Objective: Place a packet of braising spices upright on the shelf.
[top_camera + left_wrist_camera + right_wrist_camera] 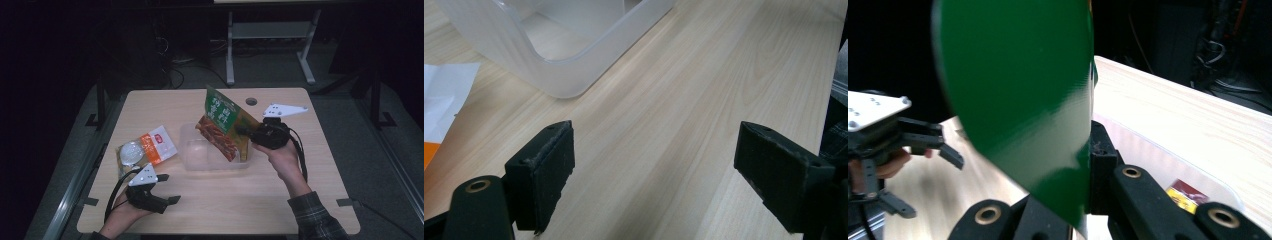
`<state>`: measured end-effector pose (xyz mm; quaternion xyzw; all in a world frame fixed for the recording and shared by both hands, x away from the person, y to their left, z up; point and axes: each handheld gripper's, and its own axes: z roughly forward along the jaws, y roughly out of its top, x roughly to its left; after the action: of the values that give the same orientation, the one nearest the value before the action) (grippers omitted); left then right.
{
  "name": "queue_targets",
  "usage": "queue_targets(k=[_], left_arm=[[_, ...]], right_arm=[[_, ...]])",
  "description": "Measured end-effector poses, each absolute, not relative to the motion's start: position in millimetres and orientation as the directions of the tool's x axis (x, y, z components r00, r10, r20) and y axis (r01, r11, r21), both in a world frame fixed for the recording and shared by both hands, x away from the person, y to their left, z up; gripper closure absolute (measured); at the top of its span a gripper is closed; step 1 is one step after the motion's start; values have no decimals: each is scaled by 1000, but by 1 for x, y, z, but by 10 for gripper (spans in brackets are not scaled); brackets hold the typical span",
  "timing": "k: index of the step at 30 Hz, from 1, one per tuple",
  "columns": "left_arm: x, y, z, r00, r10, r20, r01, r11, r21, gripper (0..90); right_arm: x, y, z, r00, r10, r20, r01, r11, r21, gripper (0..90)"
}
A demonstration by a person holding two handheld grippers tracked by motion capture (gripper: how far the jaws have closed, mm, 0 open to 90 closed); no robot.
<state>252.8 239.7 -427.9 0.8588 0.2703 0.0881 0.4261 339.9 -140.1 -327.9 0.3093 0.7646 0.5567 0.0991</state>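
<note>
A green food pouch (222,122) with a picture of a dish hangs tilted over a clear plastic container (192,162) at the table's middle. My right gripper (244,131) is shut on the pouch's right edge. In the right gripper view the pouch's glossy green back (1018,100) rises from between the jaws of my right gripper (1083,165), with the container (1158,155) below. My left gripper (170,188) lies low near the front left of the table, open. In its own view the left gripper (656,170) has bare wood between wide jaws and the container's corner (549,75) ahead.
A white and orange packet (150,147) with a round white lump lies left of the container, its edge (444,100) showing in the left gripper view. A round cable hole (251,101) is at the table's far edge. Dark floor and desk legs lie beyond.
</note>
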Motion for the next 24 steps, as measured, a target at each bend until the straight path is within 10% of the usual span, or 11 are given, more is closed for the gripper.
queue_targets(k=[24], left_arm=[[254,240,-431,840,537,-76,393,-506,768,160]], right_arm=[[347,-145,-345,-702,685,197,419,174,891,896]])
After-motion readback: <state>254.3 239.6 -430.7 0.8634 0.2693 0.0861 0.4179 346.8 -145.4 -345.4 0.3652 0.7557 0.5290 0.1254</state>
